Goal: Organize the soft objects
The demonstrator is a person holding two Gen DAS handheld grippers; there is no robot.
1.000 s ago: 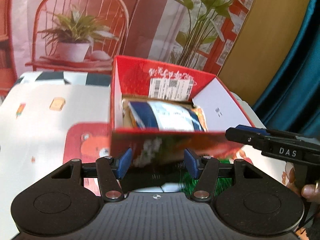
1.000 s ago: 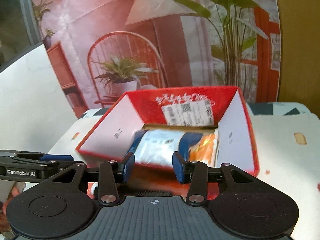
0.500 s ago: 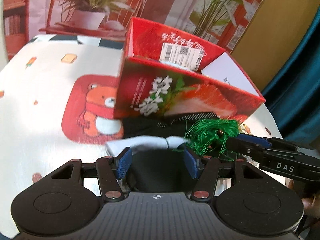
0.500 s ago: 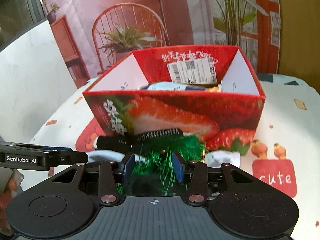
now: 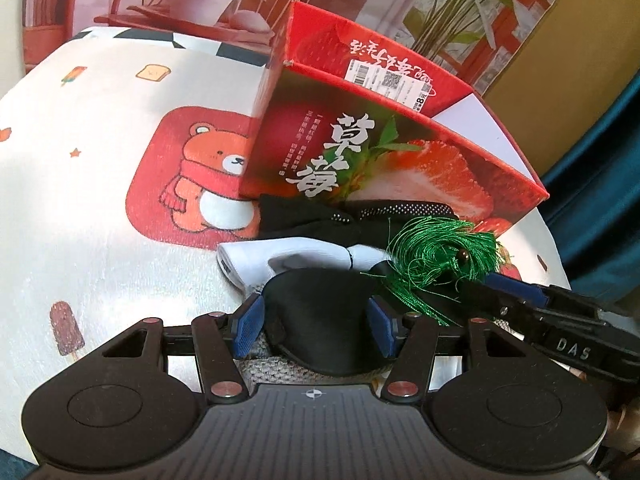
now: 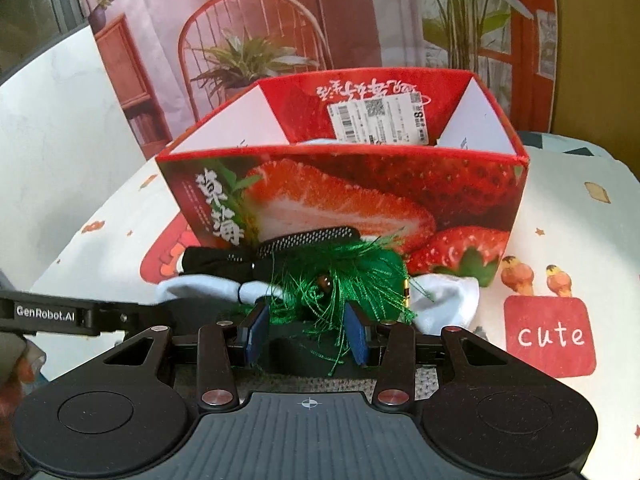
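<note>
A red strawberry box (image 5: 404, 160) stands on the table, open at the top. A pile of soft things lies against its front wall: a black cloth with a dotted band (image 5: 316, 216), a white sock (image 5: 288, 258), a green tassel (image 5: 436, 252) and a black eye mask (image 5: 320, 312) on a grey knit piece (image 5: 280, 368). My left gripper (image 5: 315, 326) is open, its blue pads either side of the mask. My right gripper (image 6: 307, 334) is open low over the green tassel (image 6: 344, 276), whose threads hang between its pads.
The white tablecloth (image 5: 100, 184) carries a bear print and a red "cute" patch (image 6: 548, 334). The box (image 6: 340, 200) holds something white below its barcode label. A printed backdrop with a chair and plants stands behind. The other tool's arm (image 6: 60, 314) crosses the lower left.
Both grippers came down from above the box's open top to the pile in front of it. The mask and the tassel now lie between their pads. Jaw widths look unchanged.
</note>
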